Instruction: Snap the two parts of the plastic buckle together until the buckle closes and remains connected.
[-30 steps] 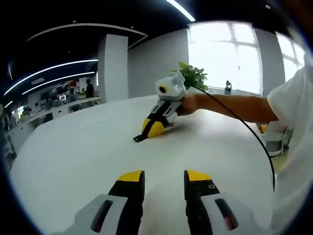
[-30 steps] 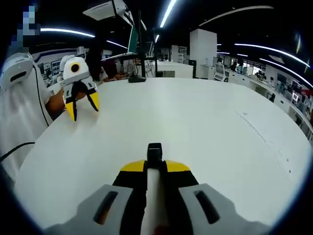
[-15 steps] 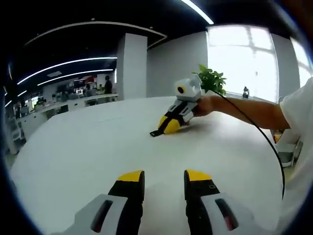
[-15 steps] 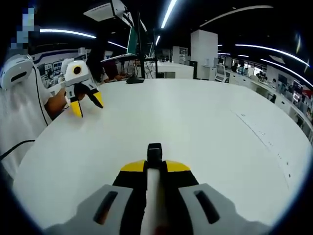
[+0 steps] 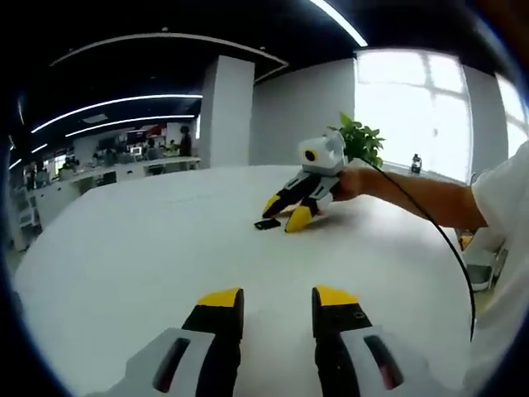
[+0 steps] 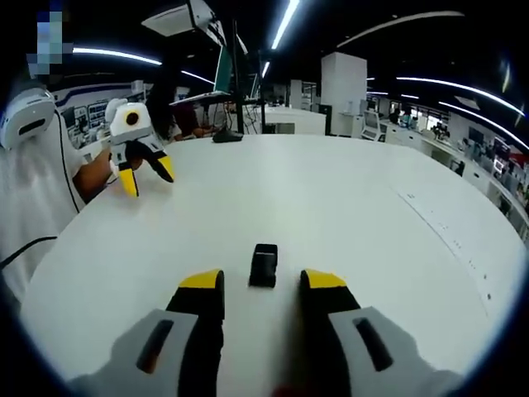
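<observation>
Buckle (image 6: 264,265): a small black plastic piece lying flat on the white tabletop (image 6: 347,198), just ahead of the right gripper (image 6: 263,285) and centred on the gap between its yellow-tipped jaws. The jaws stand spread apart with nothing between them; neither jaw touches the buckle. In the left gripper view the same buckle (image 5: 267,223) lies beside the tips of the right gripper (image 5: 286,213), between its two splayed jaws and slightly forward of them.

Left gripper (image 5: 278,301): jaws parted, holding nothing, over bare tabletop (image 5: 132,248), well apart from the buckle. In the right gripper view it (image 6: 145,174) appears far forward and to the left, jaws splayed, tips pointing down at the tabletop, held by a hand (image 6: 95,178).

Beyond the right gripper, a potted plant (image 5: 360,141) stands at the tabletop's far edge.
</observation>
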{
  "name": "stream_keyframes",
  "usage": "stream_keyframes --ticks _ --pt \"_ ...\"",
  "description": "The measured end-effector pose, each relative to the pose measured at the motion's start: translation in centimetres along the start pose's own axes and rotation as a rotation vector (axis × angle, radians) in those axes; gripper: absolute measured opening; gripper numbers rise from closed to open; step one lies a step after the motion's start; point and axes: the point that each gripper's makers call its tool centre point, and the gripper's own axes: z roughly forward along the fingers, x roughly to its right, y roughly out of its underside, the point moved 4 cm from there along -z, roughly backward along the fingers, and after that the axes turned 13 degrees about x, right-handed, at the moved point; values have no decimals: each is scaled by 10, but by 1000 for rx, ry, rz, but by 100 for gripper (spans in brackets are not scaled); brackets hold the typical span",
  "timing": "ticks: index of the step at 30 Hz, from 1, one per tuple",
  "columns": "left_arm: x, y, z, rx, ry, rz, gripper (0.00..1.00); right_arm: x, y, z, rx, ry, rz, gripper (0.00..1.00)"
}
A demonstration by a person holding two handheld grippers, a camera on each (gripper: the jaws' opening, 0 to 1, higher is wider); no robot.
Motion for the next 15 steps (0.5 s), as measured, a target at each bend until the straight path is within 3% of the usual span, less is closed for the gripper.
stream_keyframes --ticks 15 --pt "1 -3 -4 13 7 9 33 -6 -8 1 24 37 20 42"
